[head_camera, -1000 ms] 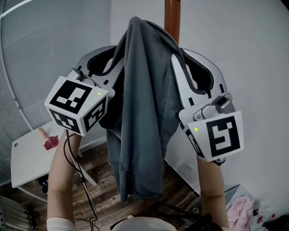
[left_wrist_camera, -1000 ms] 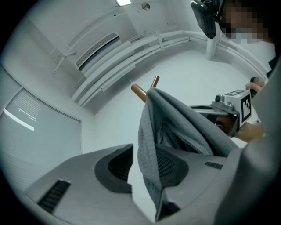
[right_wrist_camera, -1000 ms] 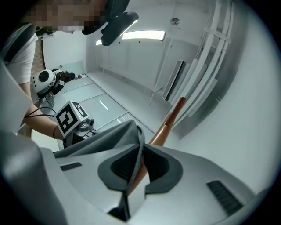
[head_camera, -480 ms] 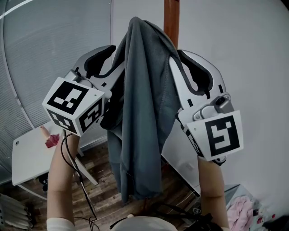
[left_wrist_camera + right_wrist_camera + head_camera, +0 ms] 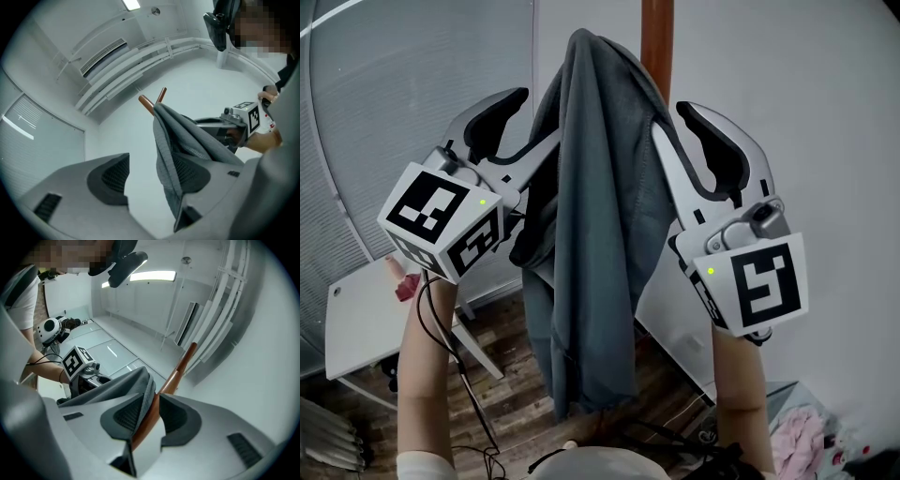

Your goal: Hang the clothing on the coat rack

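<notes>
Head view, garment (image 5: 591, 187): draped over pole (image 5: 657, 37), hanging between left gripper (image 5: 530, 117) and right gripper (image 5: 673, 117)
Left gripper view, fingers: wide apart, just been opening; garment lies loose against the right finger
Right gripper view, fingers: slightly apart, not pinching; garment edge along the left finger, pole beyond the gap

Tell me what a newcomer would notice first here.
A grey garment hangs at centre, draped over the brown coat rack. Two raised claws flank it. The left claw has its jaws just opening, with cloth lying between them, and the right claw also stands open.
</notes>
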{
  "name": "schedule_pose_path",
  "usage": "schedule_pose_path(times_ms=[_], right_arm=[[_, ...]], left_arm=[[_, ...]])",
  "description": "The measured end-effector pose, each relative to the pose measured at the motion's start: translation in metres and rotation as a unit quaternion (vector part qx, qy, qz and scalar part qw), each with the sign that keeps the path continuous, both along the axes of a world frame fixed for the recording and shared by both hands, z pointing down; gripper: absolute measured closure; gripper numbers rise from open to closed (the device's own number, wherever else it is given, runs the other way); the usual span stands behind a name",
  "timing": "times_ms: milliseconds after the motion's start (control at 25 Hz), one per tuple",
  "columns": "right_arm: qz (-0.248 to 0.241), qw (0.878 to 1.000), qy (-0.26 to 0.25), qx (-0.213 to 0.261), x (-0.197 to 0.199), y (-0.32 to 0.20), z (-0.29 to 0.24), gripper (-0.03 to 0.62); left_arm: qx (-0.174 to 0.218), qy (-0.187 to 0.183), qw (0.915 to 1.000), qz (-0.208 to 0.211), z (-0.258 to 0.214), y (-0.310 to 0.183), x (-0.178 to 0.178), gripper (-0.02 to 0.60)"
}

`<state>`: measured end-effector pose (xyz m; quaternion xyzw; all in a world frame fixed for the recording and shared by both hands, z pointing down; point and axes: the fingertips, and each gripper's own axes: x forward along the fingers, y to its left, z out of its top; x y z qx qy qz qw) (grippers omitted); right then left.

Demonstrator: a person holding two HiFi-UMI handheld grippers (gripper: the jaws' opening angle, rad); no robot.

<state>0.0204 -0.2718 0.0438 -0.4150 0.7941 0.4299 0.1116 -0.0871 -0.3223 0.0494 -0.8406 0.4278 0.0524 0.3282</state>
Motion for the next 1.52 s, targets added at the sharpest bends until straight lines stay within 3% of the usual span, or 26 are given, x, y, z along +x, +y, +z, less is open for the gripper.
schedule_pose_path(times_ms=[720, 920, 1200, 1280, 1360, 1520], right_arm=[[-0.003, 1.000, 0.000, 0.004, 0.002, 0.016, -0.002, 0.491], [-0.006, 1.000, -0.004, 0.006, 0.001, 0.018, -0.003, 0.493], [-0.011, 1.000, -0.019, 0.008, 0.004, 0.028, -0.004, 0.495], [-0.014, 0.999, -0.027, 0.010, 0.006, 0.031, -0.004, 0.509], [-0.016, 0.999, -0.035, 0.014, 0.009, 0.035, -0.004, 0.531], [0.003, 0.999, -0.039, 0.028, 0.015, 0.043, 0.000, 0.557]], left_arm=[[0.018, 0.024, 0.9995, -0.004, 0.003, 0.030, -0.021, 0.276], [0.060, 0.048, 0.9966, -0.029, -0.008, 0.041, -0.035, 0.278], [0.073, 0.055, 0.9954, -0.026, -0.011, 0.061, -0.038, 0.279], [0.082, 0.046, 0.9949, -0.035, -0.006, 0.064, -0.037, 0.309], [0.107, 0.043, 0.9915, -0.060, -0.003, 0.069, -0.039, 0.380], [0.170, 0.067, 0.9763, -0.116, -0.006, 0.093, -0.050, 0.548]])
